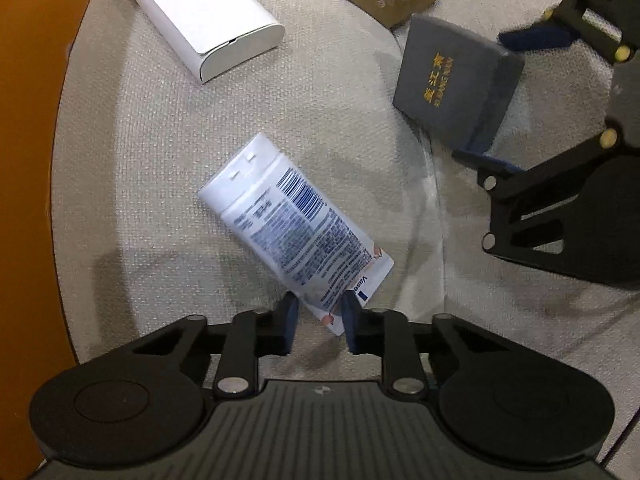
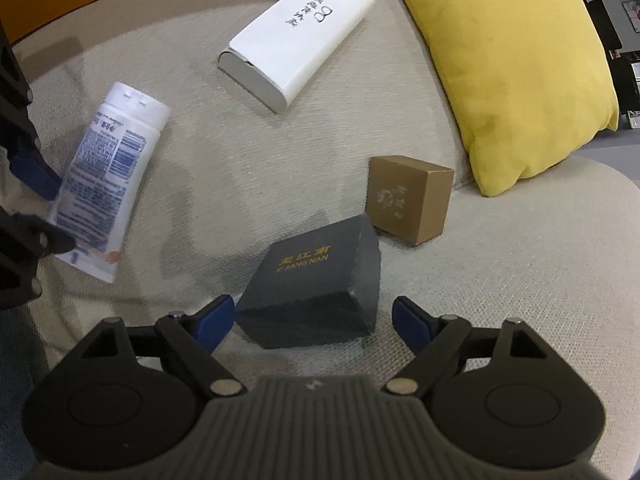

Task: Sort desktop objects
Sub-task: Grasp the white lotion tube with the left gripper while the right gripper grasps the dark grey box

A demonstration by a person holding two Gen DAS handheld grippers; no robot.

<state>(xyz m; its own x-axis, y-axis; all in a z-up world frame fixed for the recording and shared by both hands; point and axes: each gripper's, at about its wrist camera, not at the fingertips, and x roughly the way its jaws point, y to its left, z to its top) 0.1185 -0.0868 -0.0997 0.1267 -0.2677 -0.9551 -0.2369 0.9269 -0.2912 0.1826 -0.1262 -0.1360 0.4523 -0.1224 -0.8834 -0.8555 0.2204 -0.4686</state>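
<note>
A white lotion tube (image 1: 280,216) with blue print lies on the beige woven fabric (image 1: 160,184), cap end pointing away. My left gripper (image 1: 320,320) is shut on its flat crimped tail, one blue pad on each side. The right wrist view shows the tube (image 2: 108,168) and that gripper (image 2: 44,206) at the left edge. A dark grey box (image 2: 316,284) with gold lettering sits between the fingers of my right gripper (image 2: 314,320). Its jaws are open: the left pad is at the box's corner, the right pad stands apart. The left wrist view has this box (image 1: 448,80) and gripper (image 1: 498,96) at the right.
A long white box (image 2: 300,44) with black lettering lies further back. A small golden-brown box (image 2: 408,200) stands just behind the grey one. A yellow cushion (image 2: 508,64) leans at the back right. An orange surface (image 1: 32,120) borders the fabric on the left.
</note>
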